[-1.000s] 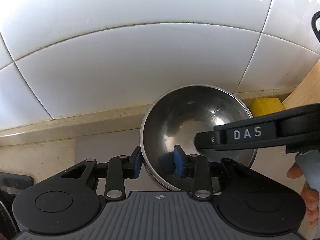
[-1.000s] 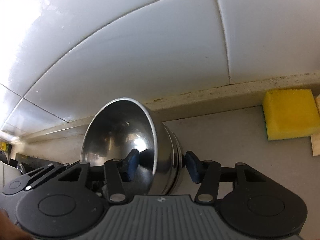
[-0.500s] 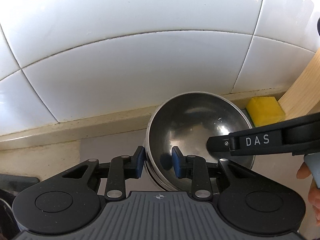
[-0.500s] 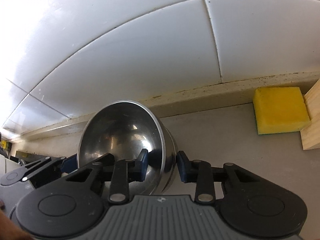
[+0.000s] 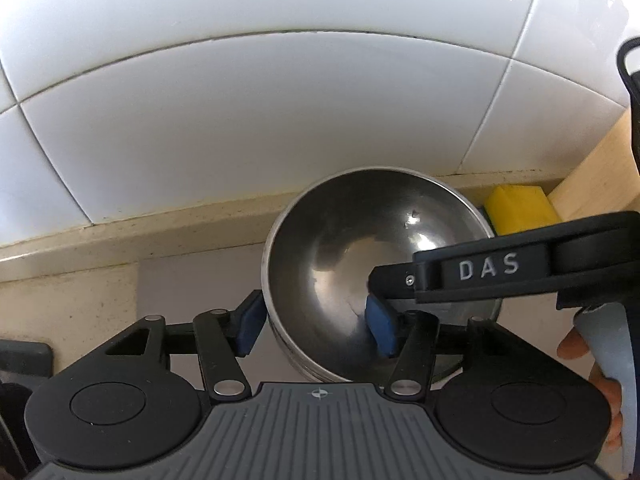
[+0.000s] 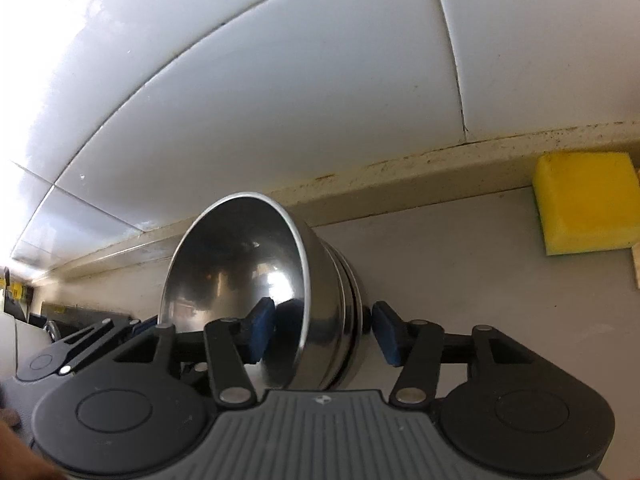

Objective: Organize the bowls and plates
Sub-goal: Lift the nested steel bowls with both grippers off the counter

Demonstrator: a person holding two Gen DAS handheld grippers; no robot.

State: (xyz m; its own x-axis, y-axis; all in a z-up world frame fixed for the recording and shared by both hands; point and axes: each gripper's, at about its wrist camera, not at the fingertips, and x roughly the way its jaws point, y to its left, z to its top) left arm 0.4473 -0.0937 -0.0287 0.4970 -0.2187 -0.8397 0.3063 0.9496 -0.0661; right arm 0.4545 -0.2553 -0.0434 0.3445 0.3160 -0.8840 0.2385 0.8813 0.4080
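A stack of nested steel bowls [image 5: 376, 272] sits on the grey counter by the tiled wall; it also shows in the right wrist view [image 6: 256, 300]. My left gripper [image 5: 316, 328] is open, its blue pads straddling the stack's near rim, one outside and one inside. My right gripper [image 6: 326, 334] is open too, straddling the stack's right side, one pad inside the top bowl and one outside. The right gripper's finger, marked DAS, reaches into the bowl in the left wrist view [image 5: 480, 276]. Neither pair of pads presses the rim.
A yellow sponge [image 6: 586, 202] lies on the counter to the right of the bowls, also seen in the left wrist view [image 5: 520, 208]. A wooden board [image 5: 600, 184] leans at the far right. The tiled wall [image 5: 280, 120] stands close behind. A dark object [image 5: 20, 360] sits at left.
Both grippers, which had closed on the bowls' rim half a second ago, have opened their jaws wide again. The bowl stack stays in place.
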